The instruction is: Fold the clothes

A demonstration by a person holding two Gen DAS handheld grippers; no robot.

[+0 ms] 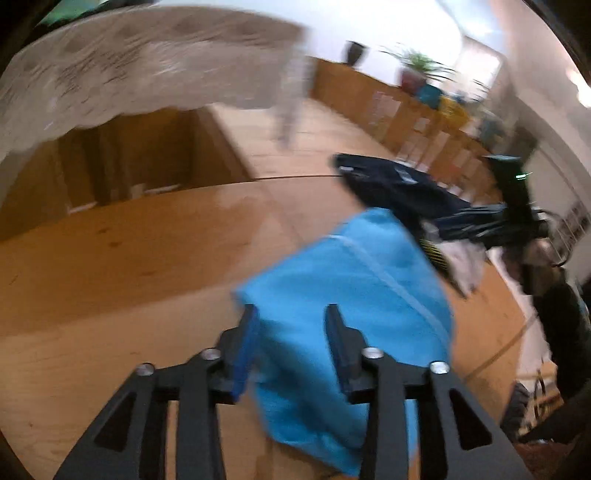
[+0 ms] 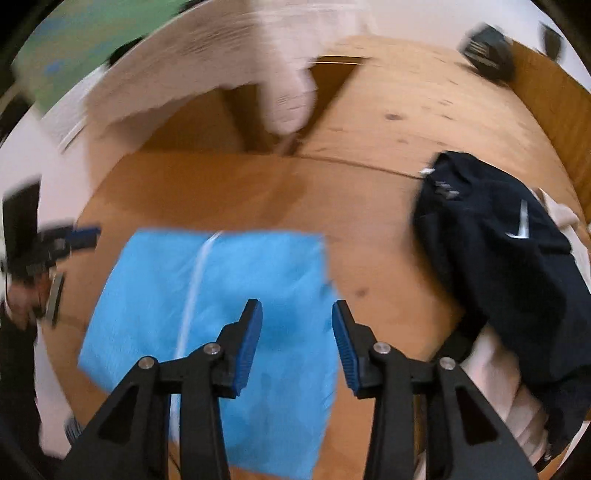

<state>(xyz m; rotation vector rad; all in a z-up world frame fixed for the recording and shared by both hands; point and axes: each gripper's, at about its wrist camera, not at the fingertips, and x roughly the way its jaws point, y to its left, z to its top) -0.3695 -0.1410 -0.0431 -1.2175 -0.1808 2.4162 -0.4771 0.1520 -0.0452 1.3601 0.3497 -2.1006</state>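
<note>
The blue garment (image 2: 207, 325) lay flat on the wooden table (image 2: 388, 122) as a neat rectangle, seemingly folded. My left gripper (image 1: 291, 332) and right gripper (image 2: 297, 332) hovered over it, jaws spread wide and empty. The dark garment (image 2: 491, 266) beside it sat crumpled in a heap, which I judged to be unfolded.

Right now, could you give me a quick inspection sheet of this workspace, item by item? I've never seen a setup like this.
Surface: wooden table, a seam line running across it.
Job's things: blue folded garment lying flat; dark navy garment crumpled to its right, with pale clothes under it.
Clutter: pale patterned cloth at the far side; blurred, cannot tell what it is.
Grippers: left hand-held gripper open over the blue garment; right hand-held gripper open above the same garment's right edge. Neither holds anything.
Cables: thin dark line leading to the navy garment, possibly a cable.
Surroundings: wooden cabinets, potted plant, white wall.
</note>
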